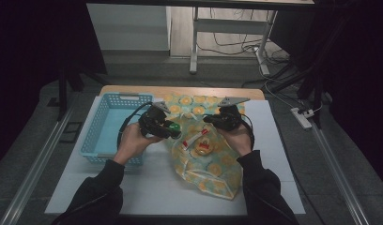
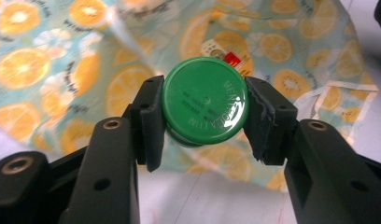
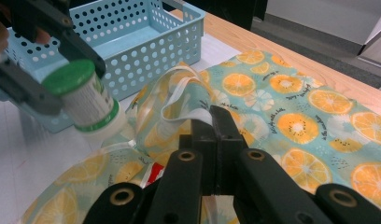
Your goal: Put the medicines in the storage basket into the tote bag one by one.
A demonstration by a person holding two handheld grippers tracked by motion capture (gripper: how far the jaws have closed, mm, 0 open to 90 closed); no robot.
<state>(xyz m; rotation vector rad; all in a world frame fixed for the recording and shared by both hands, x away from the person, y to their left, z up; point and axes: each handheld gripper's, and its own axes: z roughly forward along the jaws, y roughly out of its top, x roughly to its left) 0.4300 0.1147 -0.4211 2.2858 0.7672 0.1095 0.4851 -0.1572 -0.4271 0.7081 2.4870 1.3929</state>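
Observation:
A small white bottle with a green cap (image 2: 205, 107) is clamped by its sides in my left gripper (image 2: 205, 100), which is shut on it. In the high view that gripper (image 1: 172, 129) holds the bottle (image 1: 174, 127) just above the left edge of an orange-print cloth bag (image 1: 213, 168), right of the blue basket (image 1: 105, 108). My right gripper (image 1: 209, 119) is shut on the bag's white handle strap (image 3: 198, 84), its jaws (image 3: 216, 119) pinching the fabric and lifting the bag's mouth. The right gripper view shows the bottle (image 3: 83, 100) in the left gripper's jaws.
A red, white and yellow packet (image 1: 202, 146) lies at the bag's mouth. The perforated blue basket (image 3: 146, 42) stands on a white board (image 1: 147, 187) at the left. The wooden table edge (image 1: 180, 90) runs behind the bag, with floor and cables beyond.

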